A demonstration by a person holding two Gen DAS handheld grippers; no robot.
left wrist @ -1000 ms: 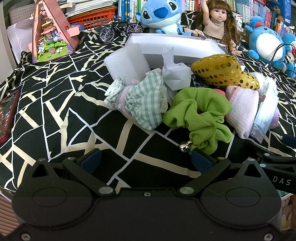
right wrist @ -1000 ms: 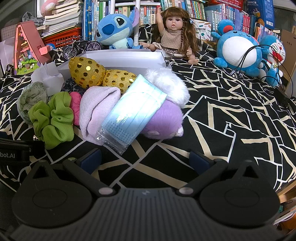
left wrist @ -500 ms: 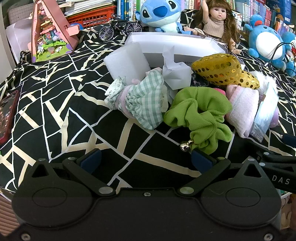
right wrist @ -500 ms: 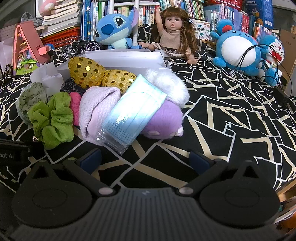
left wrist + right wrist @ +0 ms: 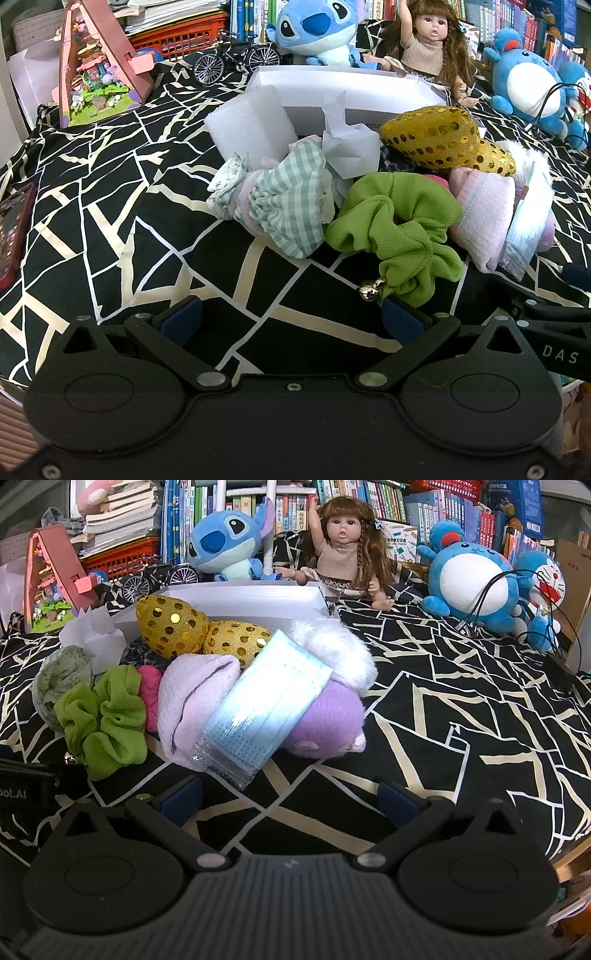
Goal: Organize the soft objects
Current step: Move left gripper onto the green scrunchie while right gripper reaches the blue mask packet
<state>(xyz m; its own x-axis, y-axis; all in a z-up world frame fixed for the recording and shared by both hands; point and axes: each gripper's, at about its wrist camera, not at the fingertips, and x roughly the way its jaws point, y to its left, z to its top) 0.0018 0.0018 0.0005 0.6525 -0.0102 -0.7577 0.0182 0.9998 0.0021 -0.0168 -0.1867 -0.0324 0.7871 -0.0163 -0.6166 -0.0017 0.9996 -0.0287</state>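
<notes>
My left gripper (image 5: 291, 319) and right gripper (image 5: 291, 799) are both wide apart, holding nothing. The green scrunchie (image 5: 397, 230) looks light and squishy; I'd pinch its puffy middle fold.

The red phone (image 5: 14, 232) is cut by the left edge; a dark patterned item (image 5: 142, 651) hides under the gold sequin pouches (image 5: 170, 626).

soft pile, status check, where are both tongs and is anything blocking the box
Left tongs open, empty, short of green scrunchie. Right tongs open, empty, facing packaged face masks. Soft pile heaped against white box, nothing inside visible.
</notes>
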